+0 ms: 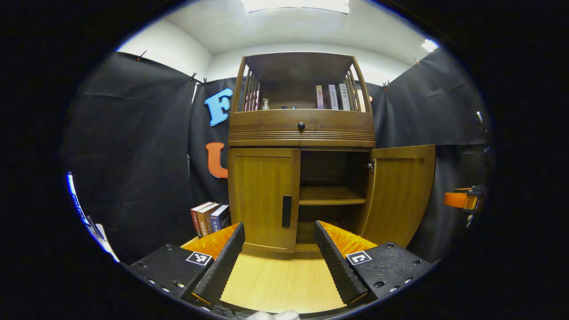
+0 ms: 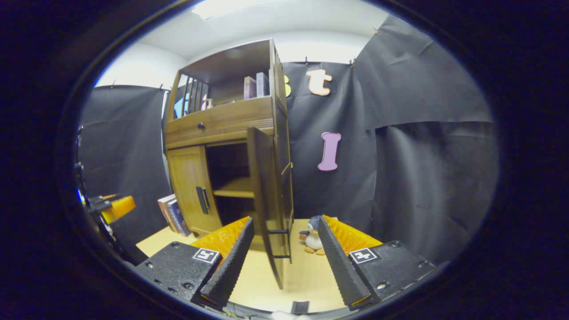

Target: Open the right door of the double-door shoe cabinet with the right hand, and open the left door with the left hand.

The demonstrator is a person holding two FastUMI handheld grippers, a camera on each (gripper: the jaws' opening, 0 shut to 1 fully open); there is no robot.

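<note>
Currently left gripper (image 1: 279, 251) spread wide, nothing between fingers, hovering over the wooden floor (image 1: 275, 280) just near of the shoe cabinet (image 1: 301, 133). Aimed roughly at the left door (image 1: 263, 198), shut, with dark vertical handle (image 1: 286, 211) on its right edge, slightly up and far of the fingertips.

Right gripper (image 2: 280, 255) also spread, holding nothing. Right door (image 2: 266, 200) swung out toward it, seen almost edge-on between the fingers but not touched. Same door in the left gripper view (image 1: 400, 195) standing open to the right, shelf (image 1: 331, 195) exposed inside.

Judging by that: right half done, left door the step in hand.

To do it well:
- Raise and advance left gripper until the handle sits between the fingers, then close on it squarely.
- Pull along an arc about the left-edge hinge, not straight back, or grip likely slips off.
- Keep right gripper back, clear of the swing.

Count:
- Doors: 2, one open, one shut.
- Drawer knob (image 1: 301, 126): 1.
- Books on floor left of cabinet (image 1: 211, 218): 3.
- Books on top shelf (image 1: 332, 97): about 3, hard to tell exactly.
- Plush penguin (image 2: 314, 238) on floor right of cabinet: 1.
- Grippers: 2.
</note>
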